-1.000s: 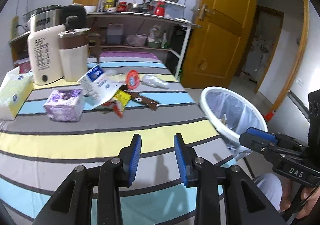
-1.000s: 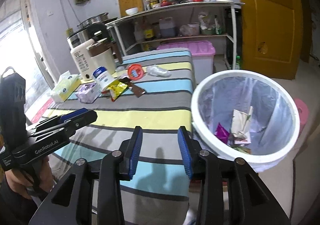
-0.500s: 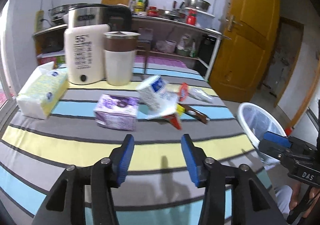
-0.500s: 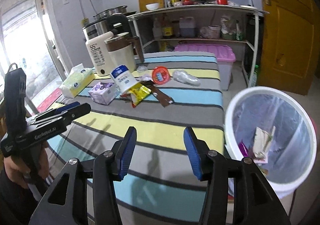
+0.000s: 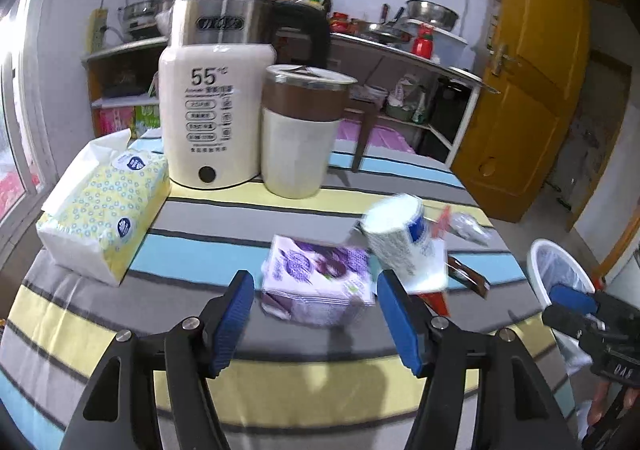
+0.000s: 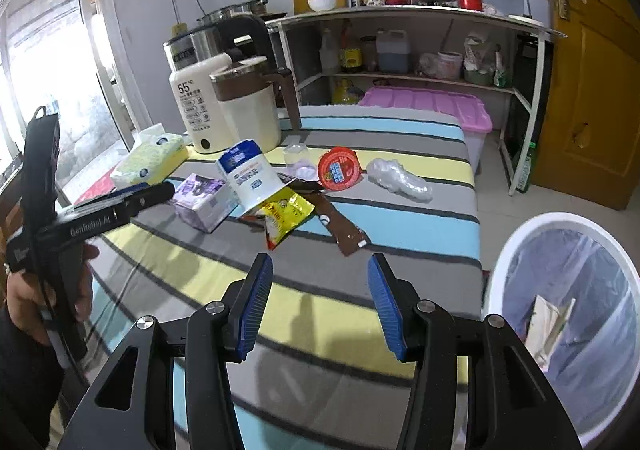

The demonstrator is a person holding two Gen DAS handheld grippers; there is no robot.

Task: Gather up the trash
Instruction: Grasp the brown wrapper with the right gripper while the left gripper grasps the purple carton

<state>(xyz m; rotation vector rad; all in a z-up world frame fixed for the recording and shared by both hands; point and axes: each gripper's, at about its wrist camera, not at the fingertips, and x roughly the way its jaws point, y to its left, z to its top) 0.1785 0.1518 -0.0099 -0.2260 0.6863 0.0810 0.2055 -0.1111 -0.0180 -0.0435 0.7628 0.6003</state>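
Trash [image 6: 276, 201] on striped table [image 6: 392, 226]; both grippers' fingers apart, prob. empty.

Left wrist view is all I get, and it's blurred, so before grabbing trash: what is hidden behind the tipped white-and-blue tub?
Observer: A yellow snack wrapper lies at the mouth of the tub.
Operator: Anything else back there?
Observer: A small clear cup stands between the tub and the red lid.
Operator: Is anything in the bin?
Observer: Yes, the white bin holds a pale paper scrap.
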